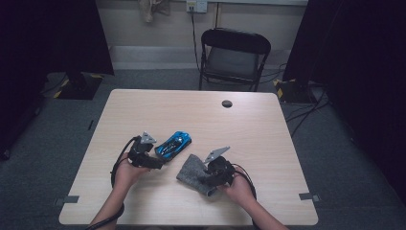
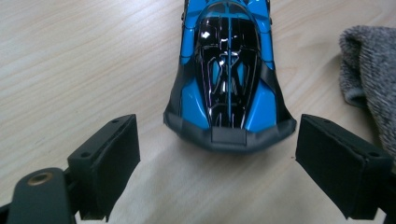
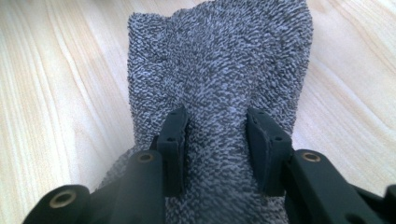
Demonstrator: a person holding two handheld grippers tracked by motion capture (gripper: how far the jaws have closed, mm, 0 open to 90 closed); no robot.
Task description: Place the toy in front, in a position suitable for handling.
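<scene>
A blue and black toy car lies on the light wooden table, left of centre. My left gripper stands open at the car's near end, a pad on either side of that end and touching neither side. A grey terry cloth lies to the right of the car, and its edge appears in the left gripper view. My right gripper is shut on a raised fold of the cloth, low over the table.
A black folding chair stands beyond the table's far edge. A dark cable hole sits near the far middle of the tabletop. Dark curtains hang at both sides, and cables run on the floor at the right.
</scene>
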